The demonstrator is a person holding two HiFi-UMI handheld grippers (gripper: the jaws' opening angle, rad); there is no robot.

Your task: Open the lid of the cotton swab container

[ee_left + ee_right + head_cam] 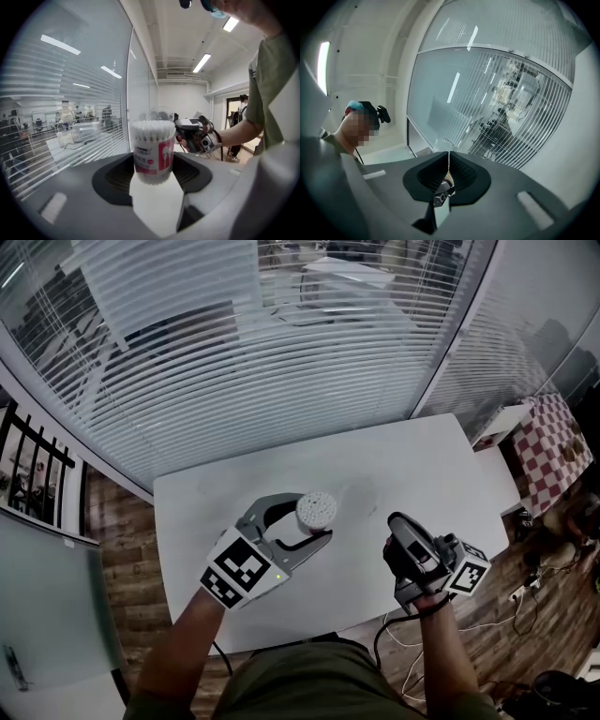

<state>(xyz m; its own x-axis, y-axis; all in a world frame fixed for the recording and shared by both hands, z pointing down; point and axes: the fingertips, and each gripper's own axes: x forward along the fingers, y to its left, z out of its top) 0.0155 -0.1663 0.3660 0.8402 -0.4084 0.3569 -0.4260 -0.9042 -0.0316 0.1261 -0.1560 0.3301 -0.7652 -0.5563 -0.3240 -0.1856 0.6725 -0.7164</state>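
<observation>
The cotton swab container is a clear tub with a pink and white label. Its top is uncovered, and white swab heads fill it to the rim. My left gripper is shut on it, with a jaw on each side of the tub, over the white table. A clear round piece, seemingly the lid, shows just behind the tub. My right gripper is off to the right, apart from the tub and tilted upward. Its jaws are pressed together with nothing seen between them.
Slatted blinds behind a glass wall run along the table's far side. A checkered cloth lies on the floor at the right, and cables trail there near the table's front edge.
</observation>
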